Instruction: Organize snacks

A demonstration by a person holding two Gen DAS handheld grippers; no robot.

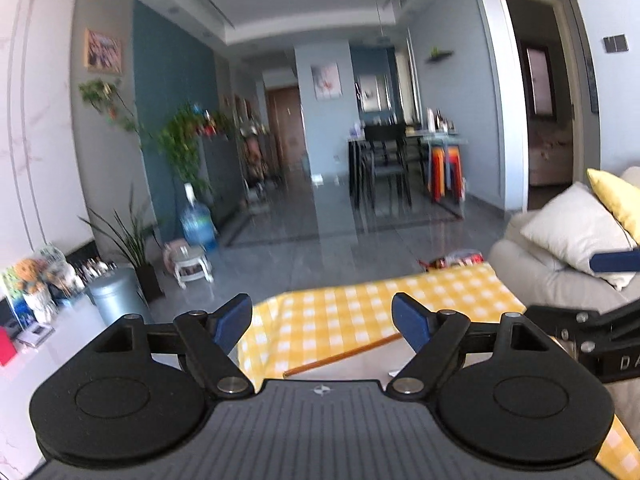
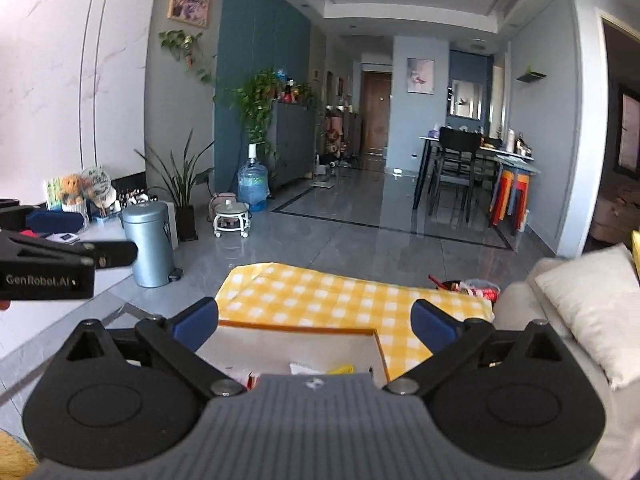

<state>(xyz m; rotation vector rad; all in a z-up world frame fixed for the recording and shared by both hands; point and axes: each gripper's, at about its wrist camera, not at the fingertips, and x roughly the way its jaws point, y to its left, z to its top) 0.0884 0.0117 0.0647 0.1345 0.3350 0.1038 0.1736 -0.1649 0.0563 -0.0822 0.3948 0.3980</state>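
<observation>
Both tongs, left gripper (image 1: pixel 322 316) and right gripper (image 2: pixel 314 320), gape wide, empty, above the table (image 2: pixel 320 292); snacks (image 2: pixel 468 285) at its far right edge.

Two matching handheld grippers, black with blue pads

Both the left gripper (image 1: pixel 322 316) and right gripper (image 2: pixel 315 322) look the same: ribbed grey body with a small round logo near the front edge, two big matte black discs on either side, and black linkage arms pinned with silver screw heads. The fingers (image 1: pixel 232 318) end in dark blue pads. Each arm has a triangular cutout near the outer pivot. From the side, the left one's black housing reads "GenRobot.AI" in white lettering.
</observation>
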